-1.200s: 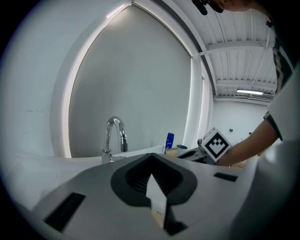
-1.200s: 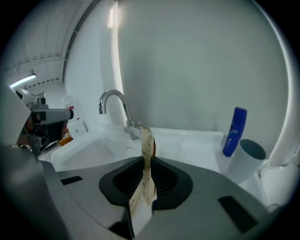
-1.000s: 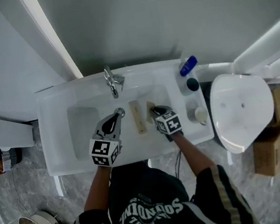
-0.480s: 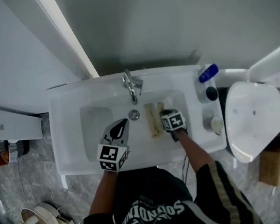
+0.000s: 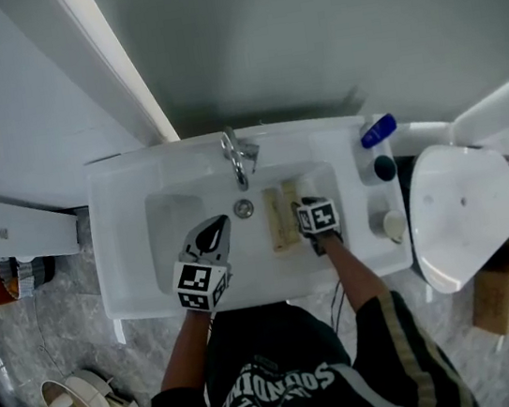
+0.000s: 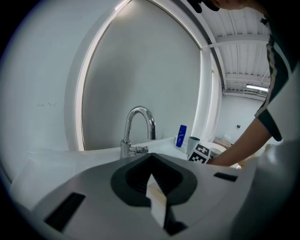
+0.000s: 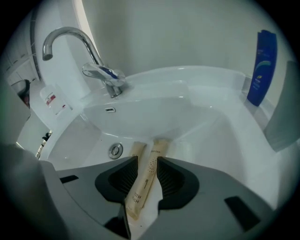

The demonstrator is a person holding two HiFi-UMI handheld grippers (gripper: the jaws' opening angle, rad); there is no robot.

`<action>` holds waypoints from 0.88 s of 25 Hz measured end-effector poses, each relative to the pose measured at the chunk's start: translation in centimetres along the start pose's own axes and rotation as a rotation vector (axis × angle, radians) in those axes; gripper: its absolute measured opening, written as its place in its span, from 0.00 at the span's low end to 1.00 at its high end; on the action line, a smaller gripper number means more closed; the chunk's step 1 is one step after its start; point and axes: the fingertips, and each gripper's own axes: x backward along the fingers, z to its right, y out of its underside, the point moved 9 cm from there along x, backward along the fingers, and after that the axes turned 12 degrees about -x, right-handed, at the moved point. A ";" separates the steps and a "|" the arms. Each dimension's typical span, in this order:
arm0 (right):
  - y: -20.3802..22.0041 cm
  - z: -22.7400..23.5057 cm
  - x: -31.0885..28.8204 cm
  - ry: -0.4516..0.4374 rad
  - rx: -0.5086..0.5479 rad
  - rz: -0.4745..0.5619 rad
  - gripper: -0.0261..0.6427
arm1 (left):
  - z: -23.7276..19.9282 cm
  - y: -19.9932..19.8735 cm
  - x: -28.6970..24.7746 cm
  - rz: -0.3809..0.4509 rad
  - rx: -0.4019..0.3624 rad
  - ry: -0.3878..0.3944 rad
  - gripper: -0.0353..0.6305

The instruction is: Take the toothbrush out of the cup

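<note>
1. Clearly, the toothbrush, in its paper wrapper, is already out of the cup. It lies flat on the floor of the sink, just beside a second wrapped toothbrush and near the drain.
2. The right gripper points steeply down over it. Its jaws have just been opening and now stand apart on both sides of the wrapper, with a little gap at each pad, so they do not press it. I judge this to be the release, because the wrapper rests on the basin by itself.
3. The dark cup stands on the right ledge of the sink next to a blue bottle, well apart from the toothbrush. From above, no toothbrush shows in it.
4. The left gripper hangs over the left part of the basin, with its jaws together and nothing in them. It seems only to wait out of the way, since one gripper is enough for such a light thing.
5. The task looks almost finished. What is left is to lift the right gripper straight up, so that no pad drags the wrapper.
</note>
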 end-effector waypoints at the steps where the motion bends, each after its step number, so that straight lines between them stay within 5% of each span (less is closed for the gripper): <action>1: -0.1 0.2 0.4 -0.002 -0.011 0.021 0.22 | 0.2 -0.1 -0.1 0.003 -0.002 0.002 0.05; 12: -2.0 -1.6 11.3 -0.096 -0.025 0.384 0.05 | 2.6 -2.3 -0.4 0.070 -0.030 0.002 0.05; 22: -2.2 -3.1 20.7 -0.155 0.069 0.601 0.04 | 6.8 -5.1 -1.2 0.131 -0.088 0.057 0.05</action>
